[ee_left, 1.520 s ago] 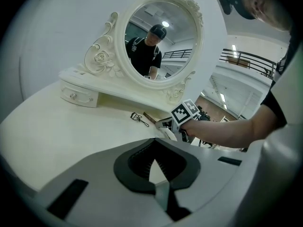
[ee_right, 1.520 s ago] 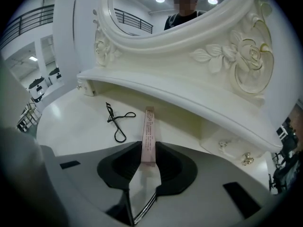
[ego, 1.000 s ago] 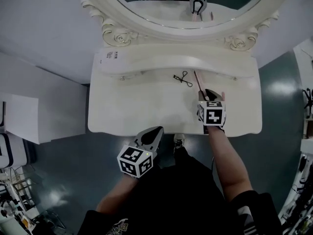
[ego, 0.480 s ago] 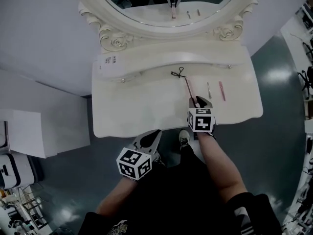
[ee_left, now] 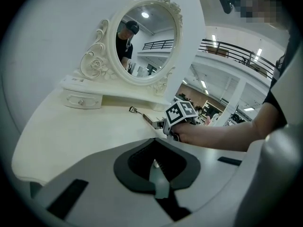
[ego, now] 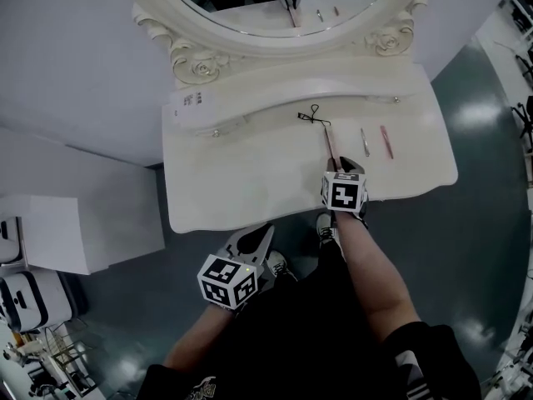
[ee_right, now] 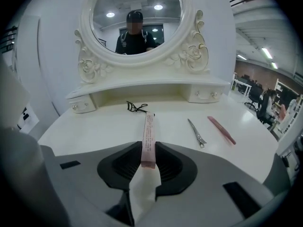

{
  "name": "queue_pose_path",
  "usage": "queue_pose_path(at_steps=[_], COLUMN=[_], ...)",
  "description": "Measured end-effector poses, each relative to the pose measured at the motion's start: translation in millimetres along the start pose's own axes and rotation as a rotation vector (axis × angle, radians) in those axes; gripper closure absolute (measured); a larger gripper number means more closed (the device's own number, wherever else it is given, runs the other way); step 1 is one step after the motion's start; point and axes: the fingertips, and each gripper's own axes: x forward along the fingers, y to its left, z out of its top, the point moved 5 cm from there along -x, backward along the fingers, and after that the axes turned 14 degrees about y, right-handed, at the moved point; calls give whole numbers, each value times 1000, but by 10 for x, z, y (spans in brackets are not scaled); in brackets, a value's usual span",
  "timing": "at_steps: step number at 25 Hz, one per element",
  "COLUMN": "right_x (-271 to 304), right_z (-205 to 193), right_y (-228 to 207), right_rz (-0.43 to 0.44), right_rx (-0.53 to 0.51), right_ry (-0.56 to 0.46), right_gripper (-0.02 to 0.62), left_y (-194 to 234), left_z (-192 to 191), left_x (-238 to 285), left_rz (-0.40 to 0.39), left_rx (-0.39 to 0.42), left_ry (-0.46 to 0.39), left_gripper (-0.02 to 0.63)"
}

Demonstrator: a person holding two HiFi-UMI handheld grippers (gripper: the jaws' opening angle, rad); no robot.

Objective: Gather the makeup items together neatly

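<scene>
My right gripper (ego: pixel 342 170) is over the front of the white vanity table (ego: pixel 233 182), shut on the near end of a long thin pink box (ee_right: pixel 148 136). The box (ego: pixel 330 146) points towards the mirror, its far end close to a black eyelash curler (ego: pixel 312 115) (ee_right: pixel 136 107). A silver clip (ego: pixel 365 142) (ee_right: pixel 196 133) and a pink stick (ego: pixel 386 141) (ee_right: pixel 221 129) lie side by side to the right of the box. My left gripper (ego: pixel 256 238) hangs shut and empty off the table's front edge, left of the right one (ee_left: pixel 166 125).
An oval mirror (ego: pixel 250 7) in a carved white frame stands at the back on a low shelf with small drawers (ee_right: pixel 83 106). A white label card (ego: pixel 190 100) lies at the back left. Grey floor surrounds the table; white boxes (ego: pixel 75 232) sit to the left.
My right gripper has drawn left and towards the table's front with the pink box. The clip and pink stick have come into sight to its right. The left gripper has stayed put.
</scene>
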Motion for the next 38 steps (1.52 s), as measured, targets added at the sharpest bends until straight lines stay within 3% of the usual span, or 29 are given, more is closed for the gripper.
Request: queue_pose_path(at_steps=[8, 23, 30, 32, 34, 36, 38], right_x=[125, 174, -136, -309, -502, -698, -889], right_z=[-22, -13, -32, -13, -5, -13, -35], right_y=[7, 22, 14, 38, 80, 170, 297], right_rz=[-24, -31, -30, -15, 15, 85, 180], right_rx=[23, -54, -62, -60, -52, -39, -28], right_ry=[20, 51, -41, -90, -144, -198, -239], right_gripper=[489, 472, 443, 445, 522, 566, 566], left_y=[103, 171, 120, 92, 60, 25, -9], left_z=[-51, -68, -71, -62, -61, -69, -73], left_x=[-83, -88, -107, -115, -126, -145, -169], left_rz=[6, -14, -26, -32, -39, -45, -50], left_rx=[8, 7, 18, 26, 34, 41, 46], left_ry=[14, 17, -1, -8, -17, -27, -38], left_gripper=[598, 598, 598, 598, 598, 598, 598])
